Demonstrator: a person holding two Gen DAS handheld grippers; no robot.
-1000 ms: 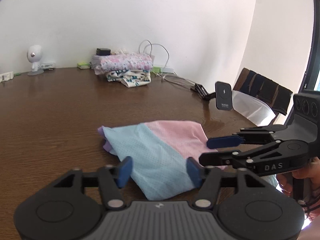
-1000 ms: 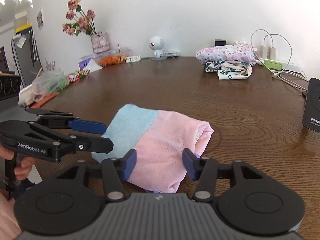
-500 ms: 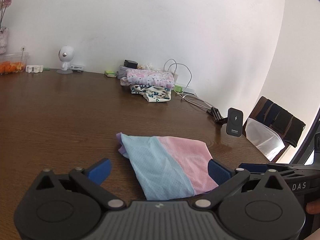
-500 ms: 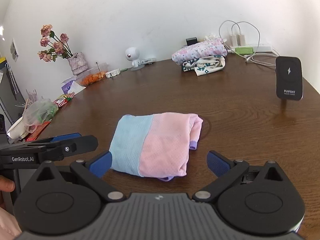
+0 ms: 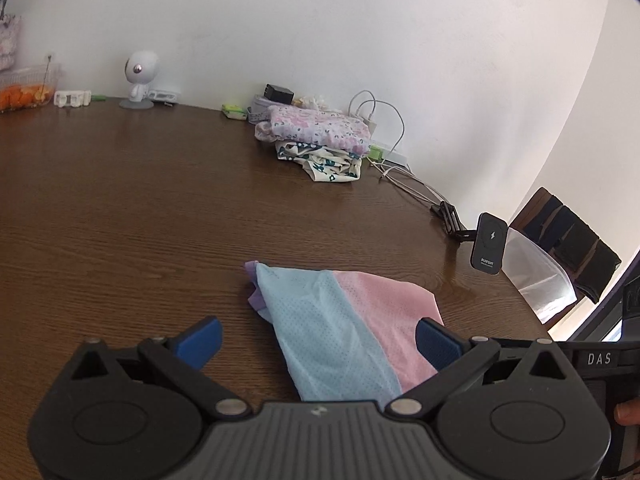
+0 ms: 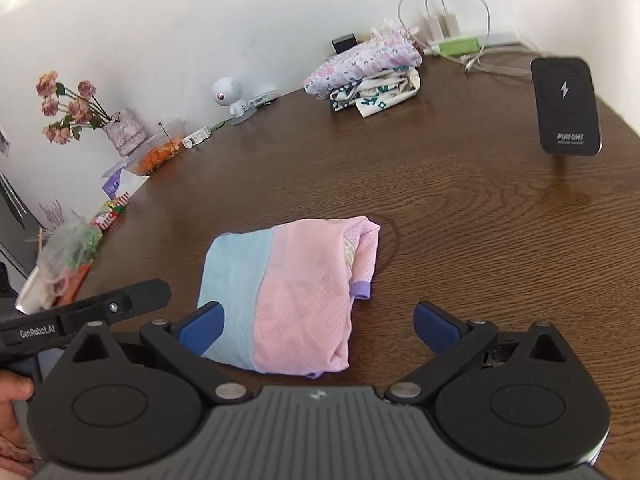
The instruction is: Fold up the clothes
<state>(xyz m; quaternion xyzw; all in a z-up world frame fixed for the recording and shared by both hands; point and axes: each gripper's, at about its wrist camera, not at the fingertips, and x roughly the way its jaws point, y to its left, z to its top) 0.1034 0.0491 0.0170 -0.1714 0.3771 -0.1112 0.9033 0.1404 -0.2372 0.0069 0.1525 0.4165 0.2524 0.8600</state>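
— Where was the shirt?

— Folded, blue half beside pink half, it lay flat on the table just ahead of both your grippers.

— And the grippers?

— Your left gripper was spread wide, holding nothing; your right gripper likewise, fingers apart either side of the shirt.

— Anything farther out?

— A stack of folded clothes sat at one o'clock, well apart; a black charger stand stood at two o'clock.
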